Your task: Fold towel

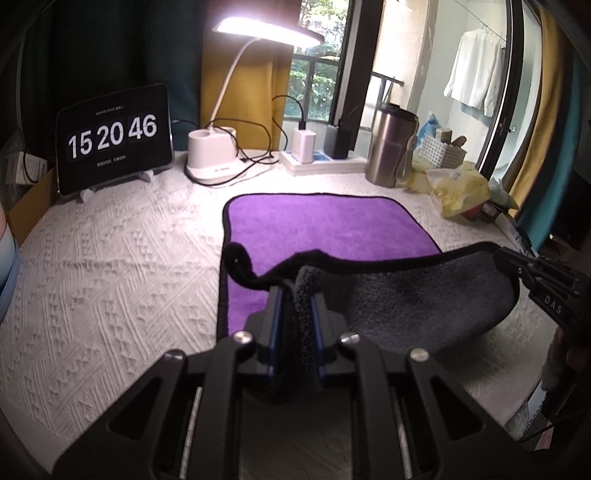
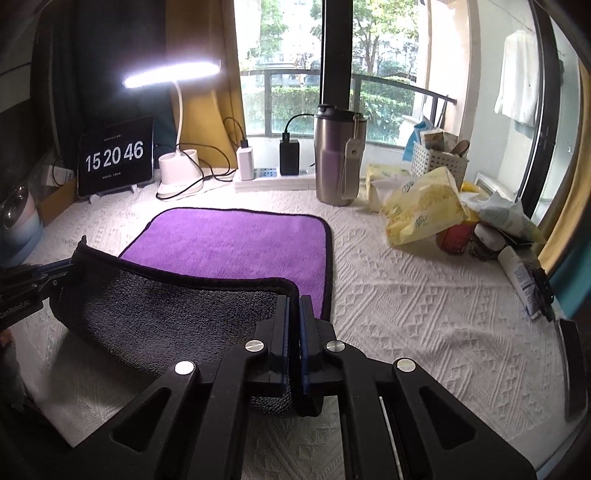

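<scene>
Fingers (image 1: 277, 306) of left gripper (image 1: 297, 295) pinched on a bunched fold of the microfibre towel (image 1: 332, 225), dark grey underside gathered between the blue pads. Fingers (image 2: 283, 314) of right gripper (image 2: 294, 308) pressed nearly together on the black-bound corner of the same towel. Near edge of towel raised off the white textured tablecloth (image 1: 110, 277) and slung between both grippers, grey side up; far half flat on the cloth at 12 o'clock, purple side up. Right gripper seen at 3 o'clock in the left wrist view, at the lifted corner. Left gripper seen at 9 o'clock in the right wrist view, probably clamped likewise, though partly cut off by the frame edge.

Behind towel, at 11 o'clock: tablet clock (image 1: 114, 138) reading 15 20 46, propped on a stand. At 12 o'clock: lit desk lamp (image 1: 269, 31) on white base, power strip (image 1: 321, 162) with chargers. At 1 o'clock: steel tumbler (image 1: 388, 147), white basket (image 1: 441, 149), yellow tissue pack (image 2: 424, 206). At 3 o'clock in the right wrist view: white tube (image 2: 519, 277) lying on the cloth.
</scene>
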A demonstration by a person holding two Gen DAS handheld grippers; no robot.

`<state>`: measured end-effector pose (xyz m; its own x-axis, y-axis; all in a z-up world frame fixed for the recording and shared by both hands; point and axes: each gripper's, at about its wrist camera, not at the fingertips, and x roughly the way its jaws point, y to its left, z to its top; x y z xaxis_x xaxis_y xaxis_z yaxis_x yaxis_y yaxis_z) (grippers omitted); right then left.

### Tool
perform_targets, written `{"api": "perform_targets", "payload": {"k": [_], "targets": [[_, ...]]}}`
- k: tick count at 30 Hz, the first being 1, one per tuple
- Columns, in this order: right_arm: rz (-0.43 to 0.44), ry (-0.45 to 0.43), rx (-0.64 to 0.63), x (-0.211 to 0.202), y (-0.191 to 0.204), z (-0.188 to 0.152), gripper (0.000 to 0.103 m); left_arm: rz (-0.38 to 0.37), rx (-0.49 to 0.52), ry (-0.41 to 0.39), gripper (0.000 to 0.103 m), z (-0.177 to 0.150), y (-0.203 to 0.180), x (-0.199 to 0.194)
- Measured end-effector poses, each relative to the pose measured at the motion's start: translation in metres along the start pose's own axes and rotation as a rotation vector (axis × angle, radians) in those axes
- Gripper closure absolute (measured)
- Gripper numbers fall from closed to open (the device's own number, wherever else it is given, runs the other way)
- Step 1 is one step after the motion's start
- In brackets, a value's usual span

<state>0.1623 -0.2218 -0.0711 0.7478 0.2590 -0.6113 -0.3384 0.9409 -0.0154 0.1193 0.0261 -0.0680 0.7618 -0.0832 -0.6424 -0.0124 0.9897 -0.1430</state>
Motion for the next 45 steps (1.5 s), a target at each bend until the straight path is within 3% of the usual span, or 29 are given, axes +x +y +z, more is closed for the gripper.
{"api": "perform_targets", "payload": {"k": [22, 45], "targets": [[-0.042, -0.108, -0.025, 0.001, -0.004, 0.039, 0.097, 0.012, 0.018, -0.128, 0.088, 0.041, 0.005, 0.0], [-0.06, -0.175, -0.052, 0.031, -0.006, 0.077, 0.097, 0.015, 0.027, -0.193, 0.088, 0.072, 0.014, 0.027]]}}
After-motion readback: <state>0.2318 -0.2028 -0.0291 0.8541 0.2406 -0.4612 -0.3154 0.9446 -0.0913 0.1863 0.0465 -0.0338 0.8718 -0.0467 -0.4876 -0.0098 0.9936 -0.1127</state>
